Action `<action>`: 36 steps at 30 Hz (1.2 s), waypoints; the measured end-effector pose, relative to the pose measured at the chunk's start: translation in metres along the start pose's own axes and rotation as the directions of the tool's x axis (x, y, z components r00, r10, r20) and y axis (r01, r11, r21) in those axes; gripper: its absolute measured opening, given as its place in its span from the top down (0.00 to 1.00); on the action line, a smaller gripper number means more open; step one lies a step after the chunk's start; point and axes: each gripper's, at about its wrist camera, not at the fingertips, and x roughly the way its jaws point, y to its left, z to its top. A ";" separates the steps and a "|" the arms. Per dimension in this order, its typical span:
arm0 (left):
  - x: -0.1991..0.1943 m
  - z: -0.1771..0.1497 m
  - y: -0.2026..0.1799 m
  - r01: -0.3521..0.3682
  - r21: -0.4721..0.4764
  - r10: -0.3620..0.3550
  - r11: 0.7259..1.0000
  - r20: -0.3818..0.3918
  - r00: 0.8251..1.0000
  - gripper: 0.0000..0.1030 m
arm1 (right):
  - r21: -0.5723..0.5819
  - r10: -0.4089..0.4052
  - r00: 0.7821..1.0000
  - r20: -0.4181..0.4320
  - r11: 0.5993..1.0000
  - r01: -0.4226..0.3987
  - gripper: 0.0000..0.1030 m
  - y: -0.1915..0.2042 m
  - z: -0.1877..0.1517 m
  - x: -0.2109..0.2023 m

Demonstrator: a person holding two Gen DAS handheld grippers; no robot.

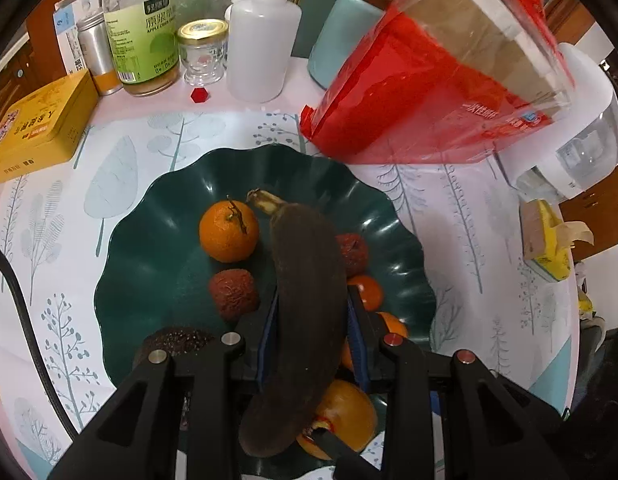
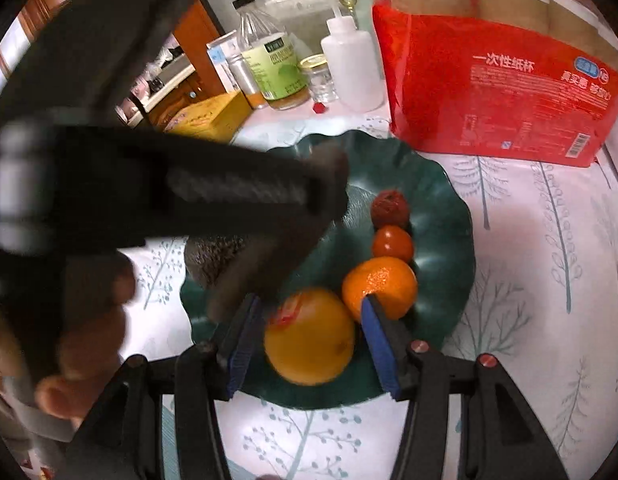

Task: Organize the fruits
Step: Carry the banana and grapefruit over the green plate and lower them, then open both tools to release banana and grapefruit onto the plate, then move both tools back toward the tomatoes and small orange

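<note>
**Blackened banana and big orange fruit held over the green plate**

The left gripper [image 1: 313,312] has its jaws narrowed onto a blackened banana [image 1: 301,288], the blue pads pressing its sides about halfway along. The banana hangs lengthwise over a dark green scalloped plate [image 1: 157,216], its yellowish stem end pointing toward the far rim.

On the plate, in the left wrist view, lie a mandarin with a twig [image 1: 228,231], a wrinkled dark red fruit [image 1: 232,294] just in front of it, a second wrinkled red fruit [image 1: 353,254] on the other side of the banana, and a small orange-red fruit [image 1: 367,291] near that. A dark speckled fruit [image 1: 177,340] sits at the near left rim, partly behind the gripper.

The right gripper [image 2: 309,336] stands partly open with a large orange fruit [image 2: 309,336] bearing a red sticker between its blue pads. Whether the pads actually press it I cannot tell, as the fruit is blurred. Just beyond the right pad rests another mandarin [image 2: 379,286], with the small orange-red fruit and 1 wrinkled red fruit lined up behind it.

The person's hand [image 2: 81,344] grips the left gripper's handle at the left of the right wrist view.

Beyond the plate, on a leaf-print tablecloth [image 1: 469,220], stand a red pack of paper cups [image 1: 409,92], a white squeeze bottle [image 1: 263,40], a small glass jar [image 1: 203,50], an apple cider vinegar bottle [image 1: 143,36] and a yellow tin box [image 1: 39,126].
</note>
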 end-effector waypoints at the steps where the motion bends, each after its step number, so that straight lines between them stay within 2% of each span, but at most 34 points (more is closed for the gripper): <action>1: 0.001 0.000 0.000 0.001 0.002 -0.001 1.000 -0.001 1.000 0.70 | -0.012 -0.002 1.000 0.006 1.000 0.002 0.48 0.001 -0.001 -0.001; 13: -0.045 0.003 -0.016 -0.055 0.092 0.046 0.994 0.097 0.994 0.49 | -0.079 -0.036 0.998 0.049 0.996 0.040 0.48 0.007 -0.001 -0.026; 27: -0.113 -0.031 -0.020 -0.107 0.110 0.089 0.988 0.153 0.984 0.43 | -0.092 -0.084 0.994 0.071 0.992 0.090 0.48 0.026 0.003 -0.063; 36: -0.192 -0.074 -0.028 -0.160 0.154 0.123 0.975 0.229 0.966 0.38 | -0.115 -0.143 0.983 0.115 0.981 0.156 0.48 0.048 -0.012 -0.128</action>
